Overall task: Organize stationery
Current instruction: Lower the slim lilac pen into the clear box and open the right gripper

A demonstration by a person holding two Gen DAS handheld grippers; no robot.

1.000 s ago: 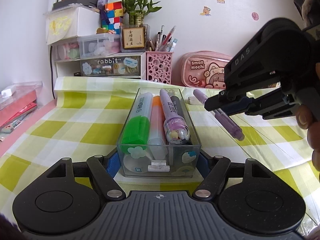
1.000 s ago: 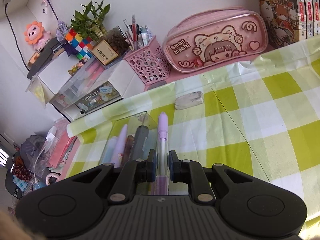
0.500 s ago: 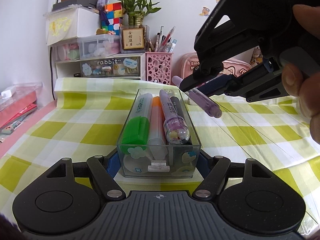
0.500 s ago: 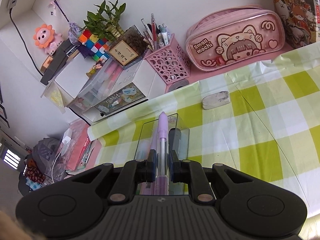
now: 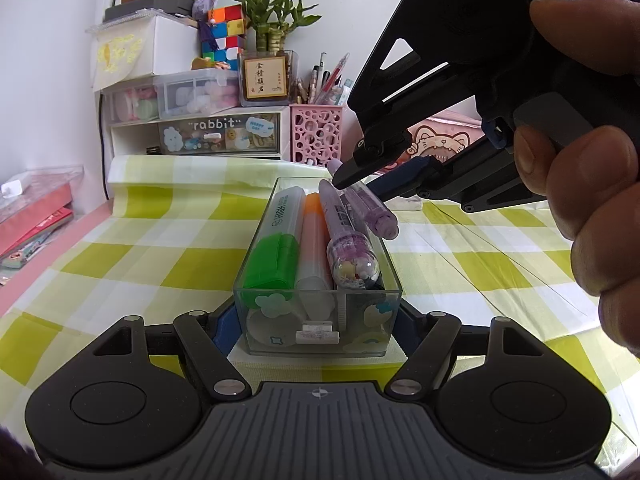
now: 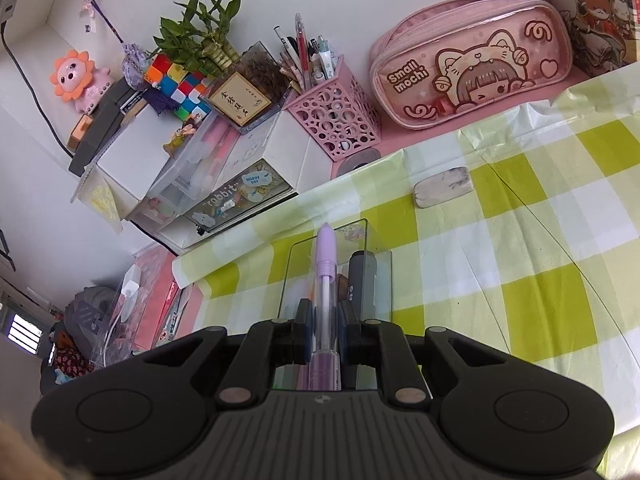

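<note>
A clear plastic box (image 5: 318,312) sits on the checked cloth, with my left gripper (image 5: 316,320) shut on its near end. Inside lie a green highlighter (image 5: 276,248), an orange marker (image 5: 312,240), a purple pen with a bubble cap (image 5: 348,240) and a dark pen. My right gripper (image 6: 324,344) is shut on a lilac pen (image 6: 325,276) and holds it just above the box's right side (image 6: 380,280). In the left wrist view that lilac pen (image 5: 372,212) slants over the box, under the right gripper (image 5: 384,176) and a person's hand (image 5: 588,200).
A white eraser (image 6: 442,187) lies on the cloth behind the box. At the back stand a pink mesh pen cup (image 6: 334,120), a pink pencil case (image 6: 468,64), drawer units (image 5: 192,136) and a plant. Books and a charger lie at the left edge (image 5: 32,212).
My right gripper has carried the lilac pen leftward from beside the box to over its right side. The left gripper and the box have stayed still.
</note>
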